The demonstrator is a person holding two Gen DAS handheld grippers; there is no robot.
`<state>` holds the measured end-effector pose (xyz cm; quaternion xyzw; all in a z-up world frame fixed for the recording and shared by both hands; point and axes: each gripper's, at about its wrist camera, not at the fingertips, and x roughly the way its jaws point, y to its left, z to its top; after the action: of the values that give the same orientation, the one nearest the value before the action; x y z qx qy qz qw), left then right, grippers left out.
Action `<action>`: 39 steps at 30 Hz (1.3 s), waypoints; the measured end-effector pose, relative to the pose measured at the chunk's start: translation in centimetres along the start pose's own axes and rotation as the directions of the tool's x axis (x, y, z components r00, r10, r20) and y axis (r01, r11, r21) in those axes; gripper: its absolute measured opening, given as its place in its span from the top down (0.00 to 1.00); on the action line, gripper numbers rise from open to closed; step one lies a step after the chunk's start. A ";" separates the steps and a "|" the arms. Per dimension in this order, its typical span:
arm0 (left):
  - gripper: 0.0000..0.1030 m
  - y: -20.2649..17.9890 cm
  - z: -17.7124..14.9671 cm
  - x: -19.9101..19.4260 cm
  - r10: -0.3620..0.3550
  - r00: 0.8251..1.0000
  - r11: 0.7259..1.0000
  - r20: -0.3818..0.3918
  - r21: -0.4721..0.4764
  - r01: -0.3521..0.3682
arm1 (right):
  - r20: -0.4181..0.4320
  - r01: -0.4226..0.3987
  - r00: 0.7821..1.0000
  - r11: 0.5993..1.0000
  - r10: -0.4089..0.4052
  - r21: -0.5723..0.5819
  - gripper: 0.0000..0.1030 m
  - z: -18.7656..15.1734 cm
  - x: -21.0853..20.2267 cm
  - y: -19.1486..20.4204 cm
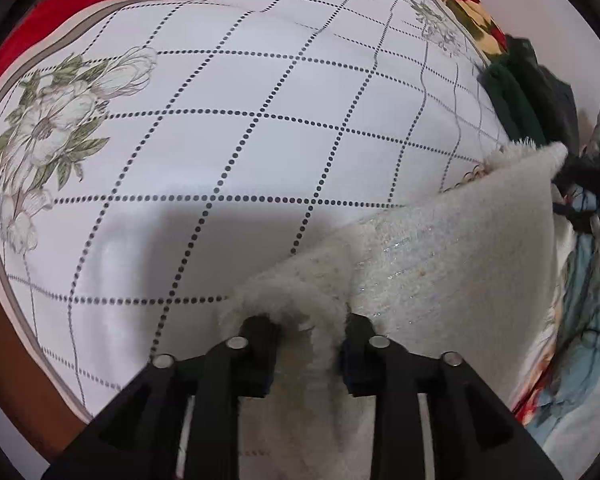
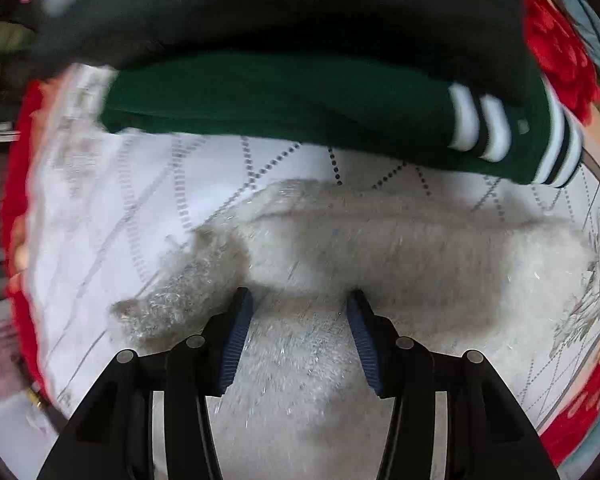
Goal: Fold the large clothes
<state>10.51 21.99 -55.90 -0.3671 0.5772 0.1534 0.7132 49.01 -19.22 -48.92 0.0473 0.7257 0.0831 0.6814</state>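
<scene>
1. Firstly, white fluffy garment (image 1: 440, 248): a long-pile, fleecy knit with glinting tinsel-like threads. It lies on the bed sheet, its near edge raised toward the left wrist camera. In the right wrist view the same garment (image 2: 380, 248) spreads across the sheet just below the green garment.
2. Bed sheet (image 1: 220, 140): smooth white cloth printed with a dotted diamond lattice, pale flowers with green leaves at its corners and a grey band along its border. The white fluffy garment covers its lower right part.
3. Left tool (image 1: 306, 334): black fingers partly open, with a fold of the white fluffy garment bunched between them. The pile hides the pads, so whether they pinch the cloth cannot be told.
4. Right tool (image 2: 300, 304): black fingers with ribbed blue pads, partly open, standing over the white fluffy garment. The pile fills the gap; no firm grip is visible.
5. Green garment (image 2: 300, 96): dark green knit with white-and-black striped cuffs, lying beyond the white fluffy garment; a dark cloth (image 2: 280, 8) overlaps its far side, blurred.
6. Red floral blanket (image 2: 556, 48): shows past the sheet's border, cut off by the frame edge.
7. The right wrist view is motion-blurred, most strongly at its left edge.
</scene>
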 end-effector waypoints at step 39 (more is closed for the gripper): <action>0.10 -16.1 -8.4 -0.8 0.112 0.986 0.948 0.123 0.283 -0.143 | 0.115 -0.249 0.967 0.771 0.225 0.586 0.60 -34.3 -4.5 -32.6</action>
<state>14.63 5.28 -50.16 -0.2114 0.5777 0.1317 0.7774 16.57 -54.02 -48.56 0.3515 0.6899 -0.0646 0.6295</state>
